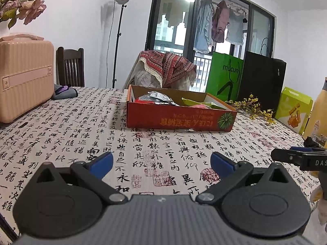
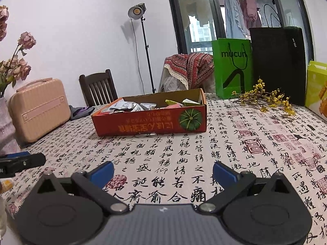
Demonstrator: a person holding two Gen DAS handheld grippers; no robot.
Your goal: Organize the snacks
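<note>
A shallow red cardboard box (image 1: 179, 119) (image 2: 151, 125) with a green pumpkin picture sits in the middle of the table. Several snack packets (image 1: 157, 99) (image 2: 130, 106), silver, red and green, lie inside it. My left gripper (image 1: 162, 163) hovers open over the tablecloth, well short of the box, with nothing between its blue pads. My right gripper (image 2: 163, 172) is also open and holds nothing, at a similar distance from the box. The right gripper's tip (image 1: 294, 157) shows at the right edge of the left wrist view. The left gripper's tip (image 2: 22, 163) shows at the left edge of the right wrist view.
The tablecloth (image 1: 143, 149) bears black calligraphy. A pink case (image 1: 24, 77) (image 2: 38, 108) stands at the left. Green (image 1: 224, 76) and black (image 1: 263, 79) paper bags, a yellow flower sprig (image 2: 265, 100) and a yellow-green snack box (image 1: 294, 110) stand at the back right. Chairs stand behind the table.
</note>
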